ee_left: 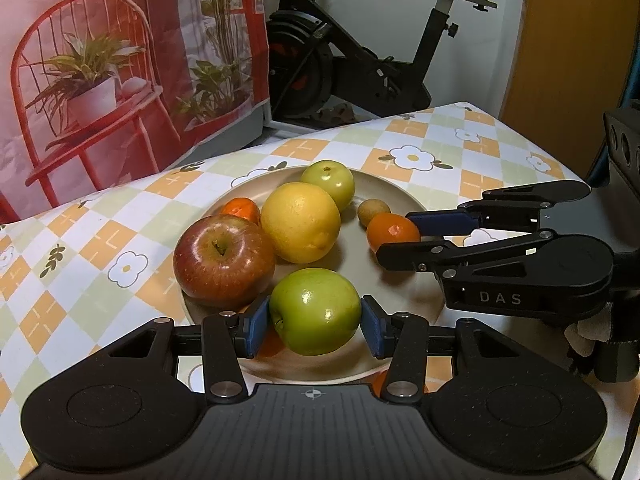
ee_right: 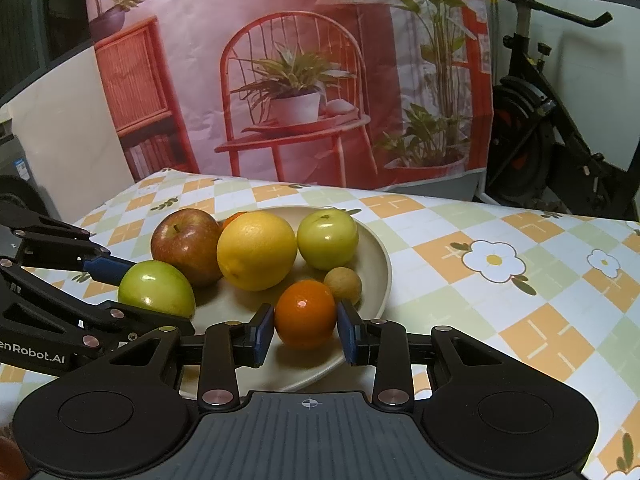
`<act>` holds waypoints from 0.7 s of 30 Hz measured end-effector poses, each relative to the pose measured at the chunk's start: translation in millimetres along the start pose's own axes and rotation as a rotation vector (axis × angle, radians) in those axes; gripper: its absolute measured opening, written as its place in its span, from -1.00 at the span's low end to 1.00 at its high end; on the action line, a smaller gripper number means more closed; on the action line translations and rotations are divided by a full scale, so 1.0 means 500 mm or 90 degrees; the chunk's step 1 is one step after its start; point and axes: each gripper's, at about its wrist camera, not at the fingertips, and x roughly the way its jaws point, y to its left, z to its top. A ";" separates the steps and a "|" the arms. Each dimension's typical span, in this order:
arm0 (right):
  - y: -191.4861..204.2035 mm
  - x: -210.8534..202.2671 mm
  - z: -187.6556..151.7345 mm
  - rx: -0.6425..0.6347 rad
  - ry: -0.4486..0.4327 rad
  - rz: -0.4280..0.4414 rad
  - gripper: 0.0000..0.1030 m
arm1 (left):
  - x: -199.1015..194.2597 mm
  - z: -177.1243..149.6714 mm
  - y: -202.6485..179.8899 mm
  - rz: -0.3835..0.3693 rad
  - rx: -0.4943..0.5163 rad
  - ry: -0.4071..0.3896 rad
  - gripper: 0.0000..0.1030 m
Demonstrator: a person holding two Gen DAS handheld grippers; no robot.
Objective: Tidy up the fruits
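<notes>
While the left gripper's [ee_left: 316,322] fingers clamp a glossy green apple [ee_left: 315,311], the right gripper's [ee_right: 306,330] fingers grasp a small orange [ee_right: 305,314].

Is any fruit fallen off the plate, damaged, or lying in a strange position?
Nothing stands out. All fruit sits inside the plate, whole and unbruised as far as visible. One orange fruit is mostly hidden behind the red apple.

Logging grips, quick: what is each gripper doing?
Left gripper: shut on the green apple.
Right gripper: shut on the small orange.
</notes>
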 end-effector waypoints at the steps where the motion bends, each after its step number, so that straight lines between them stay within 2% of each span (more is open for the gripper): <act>1: 0.003 -0.001 0.000 -0.010 -0.001 -0.004 -0.40 | -0.001 -0.001 -0.001 0.001 0.002 0.001 -0.02; 7: 0.015 -0.007 -0.001 -0.029 -0.001 -0.012 -0.39 | -0.004 -0.003 -0.003 -0.002 0.008 0.005 0.00; 17: 0.017 -0.051 -0.021 0.015 -0.031 -0.013 -0.38 | -0.015 -0.008 0.005 -0.010 -0.017 0.002 0.01; 21: 0.021 -0.073 -0.036 0.047 -0.040 -0.009 -0.32 | -0.030 -0.013 0.009 -0.010 -0.033 -0.010 0.01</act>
